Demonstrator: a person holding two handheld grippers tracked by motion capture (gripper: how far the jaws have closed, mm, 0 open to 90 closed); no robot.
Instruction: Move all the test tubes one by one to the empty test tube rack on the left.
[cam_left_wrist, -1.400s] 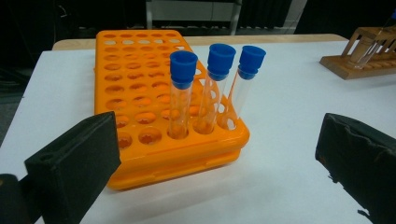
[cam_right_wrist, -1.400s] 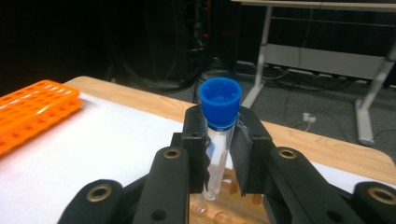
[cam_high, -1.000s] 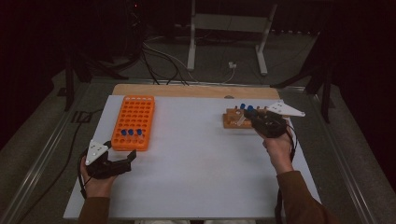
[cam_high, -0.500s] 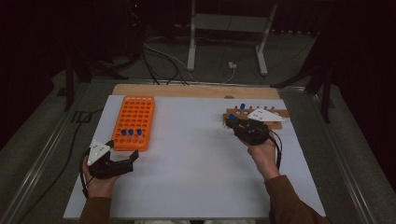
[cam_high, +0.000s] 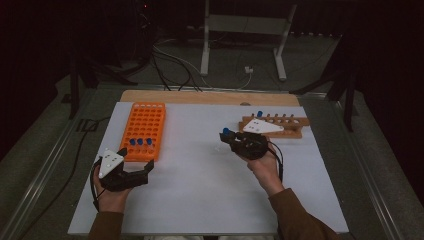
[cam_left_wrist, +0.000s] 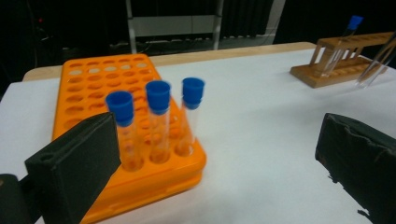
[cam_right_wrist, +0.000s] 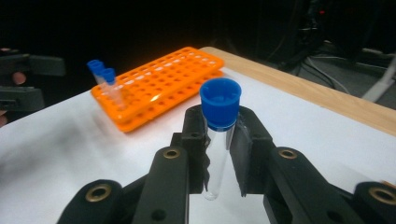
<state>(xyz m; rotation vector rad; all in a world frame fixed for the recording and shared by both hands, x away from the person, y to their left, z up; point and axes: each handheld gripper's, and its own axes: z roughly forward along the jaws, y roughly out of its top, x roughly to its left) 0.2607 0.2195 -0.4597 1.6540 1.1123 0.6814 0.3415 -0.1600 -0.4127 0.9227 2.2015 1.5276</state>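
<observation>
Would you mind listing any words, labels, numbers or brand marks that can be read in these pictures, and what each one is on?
None: no readable text shows.
The orange rack, the blue caps of its tubes, the wooden rack, the tube held in the right gripper, and the left gripper all look unmarked.

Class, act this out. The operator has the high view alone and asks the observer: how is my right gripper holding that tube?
Observer: The right gripper is shut on the tube just below its blue cap.
Operator: Anything in it?
Observer: It is clear and looks empty.
Operator: And the left gripper?
Observer: The left gripper has its jaws wide apart with nothing between them, facing three tubes in the orange rack.
</observation>
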